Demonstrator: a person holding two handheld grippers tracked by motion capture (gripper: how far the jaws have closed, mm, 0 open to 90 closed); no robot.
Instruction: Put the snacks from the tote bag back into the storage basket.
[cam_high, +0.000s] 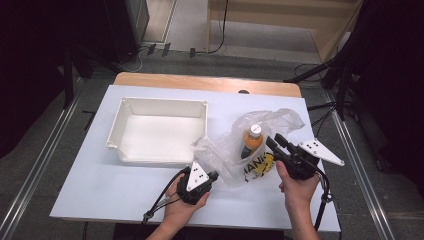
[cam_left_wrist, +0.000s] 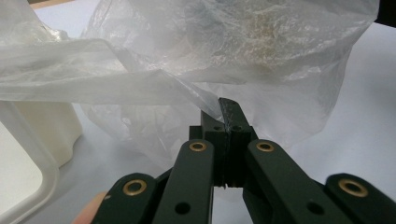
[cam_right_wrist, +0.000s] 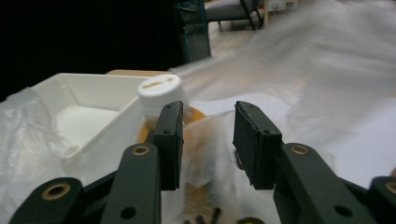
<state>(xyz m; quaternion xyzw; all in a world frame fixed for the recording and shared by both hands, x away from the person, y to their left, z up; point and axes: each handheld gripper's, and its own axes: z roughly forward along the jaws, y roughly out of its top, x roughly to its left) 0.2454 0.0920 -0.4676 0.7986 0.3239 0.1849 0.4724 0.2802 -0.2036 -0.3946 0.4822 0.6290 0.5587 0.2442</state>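
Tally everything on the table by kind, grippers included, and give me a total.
White bin: 1
Clear plastic bag: 1
Orange bottle with white cap: 1
Handheld grippers: 2, the left gripper shut on the bag's edge, the right gripper open near the bottle
Total: 5

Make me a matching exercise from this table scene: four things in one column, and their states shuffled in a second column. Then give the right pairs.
Things
1. left tongs
2. right tongs
3. white bin
4. orange bottle

States
A. empty, sitting on the table
B. open, with the bottle's white cap just beyond them
C. inside the clear plastic bag, white cap on
D. shut on a fold of the plastic bag

Pairs: 1-D, 2-B, 3-A, 4-C
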